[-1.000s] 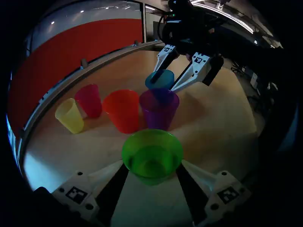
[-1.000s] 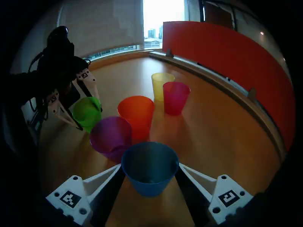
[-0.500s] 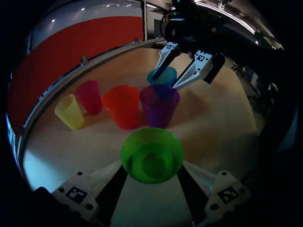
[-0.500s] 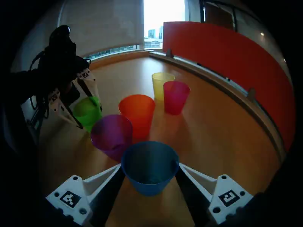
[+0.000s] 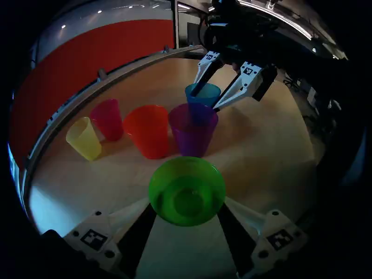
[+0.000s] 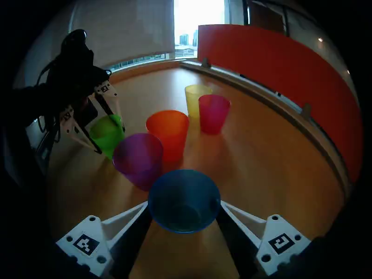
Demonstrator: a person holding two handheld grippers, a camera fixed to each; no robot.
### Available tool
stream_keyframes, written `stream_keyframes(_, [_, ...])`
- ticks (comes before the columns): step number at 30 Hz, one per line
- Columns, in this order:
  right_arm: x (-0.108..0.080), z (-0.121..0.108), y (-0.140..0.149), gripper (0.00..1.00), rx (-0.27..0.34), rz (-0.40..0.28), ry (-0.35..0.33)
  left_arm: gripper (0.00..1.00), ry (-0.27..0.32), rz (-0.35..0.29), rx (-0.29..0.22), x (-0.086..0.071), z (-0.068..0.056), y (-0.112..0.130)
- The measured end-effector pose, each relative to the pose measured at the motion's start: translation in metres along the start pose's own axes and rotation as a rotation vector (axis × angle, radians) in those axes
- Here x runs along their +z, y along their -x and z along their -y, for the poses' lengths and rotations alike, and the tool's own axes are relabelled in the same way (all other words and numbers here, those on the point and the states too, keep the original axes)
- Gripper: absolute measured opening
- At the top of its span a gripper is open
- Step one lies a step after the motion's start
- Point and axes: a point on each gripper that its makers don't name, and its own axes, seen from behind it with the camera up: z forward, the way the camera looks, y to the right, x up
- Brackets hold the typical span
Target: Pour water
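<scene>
Pour step in hand: my left gripper (image 5: 187, 202) is clamped on the green cup (image 5: 187, 188) and my right gripper (image 6: 184, 203) on the blue cup (image 6: 184, 197), both held near the middle of the table (image 5: 260, 153) on either side of the purple cup (image 5: 193, 130) (water level unclear); next, tip one rim over a receiving cup.

Our left gripper (image 5: 187, 207) and right gripper (image 6: 184, 207), white wedge fingers (image 5: 260, 224), black square markers (image 5: 94, 238), small screws at lower corners
</scene>
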Motion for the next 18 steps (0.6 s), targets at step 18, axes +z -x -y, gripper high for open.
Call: stream_keyframes(18, [0.0029, 0.0001, 0.0083, 0.96, 0.003, 0.007, 0.009, 0.85, 0.008, 0.004, -0.020, -0.0012, -0.0015, -0.0003])
